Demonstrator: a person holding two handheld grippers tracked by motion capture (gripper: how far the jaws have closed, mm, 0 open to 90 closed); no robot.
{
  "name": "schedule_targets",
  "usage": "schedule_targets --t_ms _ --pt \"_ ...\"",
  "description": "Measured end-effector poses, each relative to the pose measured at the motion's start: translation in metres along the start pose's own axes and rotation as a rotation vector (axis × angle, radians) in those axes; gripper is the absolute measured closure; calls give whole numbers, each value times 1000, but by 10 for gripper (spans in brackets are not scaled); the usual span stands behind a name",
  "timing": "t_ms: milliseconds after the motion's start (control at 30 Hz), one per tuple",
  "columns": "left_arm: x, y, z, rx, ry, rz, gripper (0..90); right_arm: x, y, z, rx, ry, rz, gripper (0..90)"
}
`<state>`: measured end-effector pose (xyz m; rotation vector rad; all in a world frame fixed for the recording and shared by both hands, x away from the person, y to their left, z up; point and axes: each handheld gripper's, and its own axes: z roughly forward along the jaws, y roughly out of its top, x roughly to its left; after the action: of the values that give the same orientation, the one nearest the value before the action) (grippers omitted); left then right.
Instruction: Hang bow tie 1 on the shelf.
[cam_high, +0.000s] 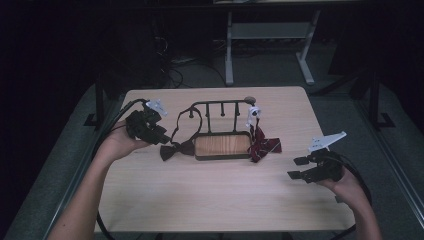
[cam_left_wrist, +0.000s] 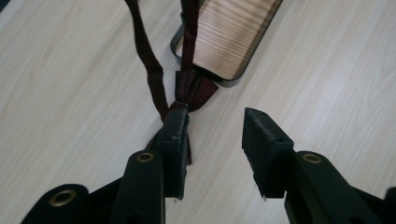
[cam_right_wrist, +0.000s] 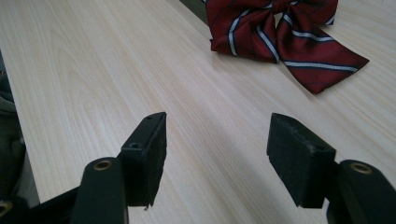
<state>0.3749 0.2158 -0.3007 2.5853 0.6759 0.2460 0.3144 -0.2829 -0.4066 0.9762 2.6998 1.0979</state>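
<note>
Here, left gripper (cam_left_wrist: 212, 135) jaws apart beside dark bow tie (cam_left_wrist: 194, 88), right gripper (cam_right_wrist: 217, 154) jaws apart, striped bow tie (cam_right_wrist: 285, 32) ahead, rack (cam_high: 222, 127) between

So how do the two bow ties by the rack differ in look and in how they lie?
The dark bow tie is plain maroon-brown, while the striped bow tie is red with pale stripes. The dark one lies off the left end of the rack's wooden tray with its strap looped up over the rack; the striped one lies off the right end. The left gripper is at the dark one; the right gripper stands apart from the striped one. Both bows rest on the table.
</note>
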Motion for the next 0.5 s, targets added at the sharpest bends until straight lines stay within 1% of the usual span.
schedule_targets --t_ms 133,267,400,500 --pt "-5 -8 2 -10 3 6 586 0 -1 0 3 1 4 375" --pt "-9 -17 4 -20 4 -3 557 -1 -1 0 3 -1 10 374" --pt "-13 -28 9 -13 -2 -8 531 -1 -1 0 7 1 8 373" --pt "-16 -35 12 -23 -5 -10 517 -1 -1 1 9 1 8 373"
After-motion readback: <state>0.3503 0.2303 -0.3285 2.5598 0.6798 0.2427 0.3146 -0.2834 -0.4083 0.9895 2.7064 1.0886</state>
